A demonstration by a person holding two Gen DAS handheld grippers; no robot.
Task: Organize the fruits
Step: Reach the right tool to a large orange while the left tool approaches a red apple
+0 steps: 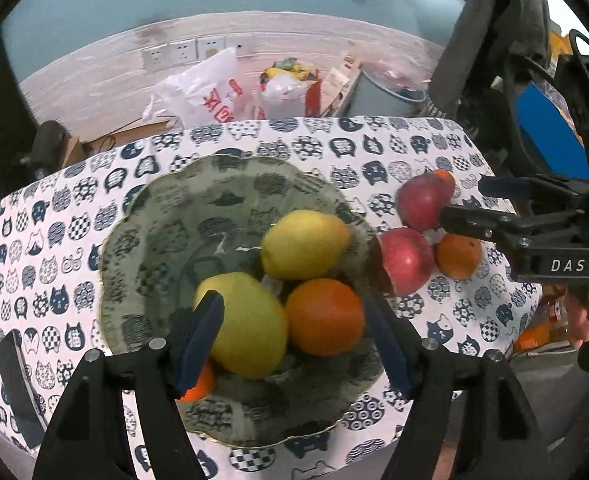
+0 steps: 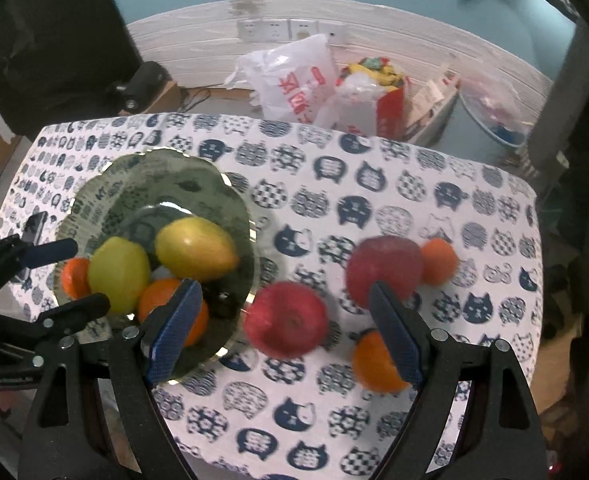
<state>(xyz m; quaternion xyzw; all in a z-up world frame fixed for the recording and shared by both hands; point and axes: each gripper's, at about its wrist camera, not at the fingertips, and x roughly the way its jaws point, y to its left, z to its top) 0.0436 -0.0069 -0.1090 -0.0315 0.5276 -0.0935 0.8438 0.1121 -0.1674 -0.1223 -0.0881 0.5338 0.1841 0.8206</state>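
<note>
Fruit in the plate: two yellow lemons (image 1: 250,324) (image 1: 304,244) and an orange (image 1: 324,316) sit bunched at lower centre of my left view, with a second orange (image 1: 198,384) half hidden behind my left pad.
Plate: glass plate (image 1: 142,240), scalloped rim, left of centre on the cat-print tablecloth (image 1: 54,240).
Fruit outside: two red apples (image 2: 288,318) (image 2: 382,268) and two oranges (image 2: 374,364) (image 2: 438,260) lie on the cloth, right of the plate – none touching it.
My left tongs (image 1: 294,344): jaws apart over the plate, pads clear of the fruit, gripping nothing.
My right tongs (image 2: 282,328): spread wide above the nearer apple, holding nothing.
Behind: plastic bags (image 2: 294,80) against the wall, upper centre.
</note>
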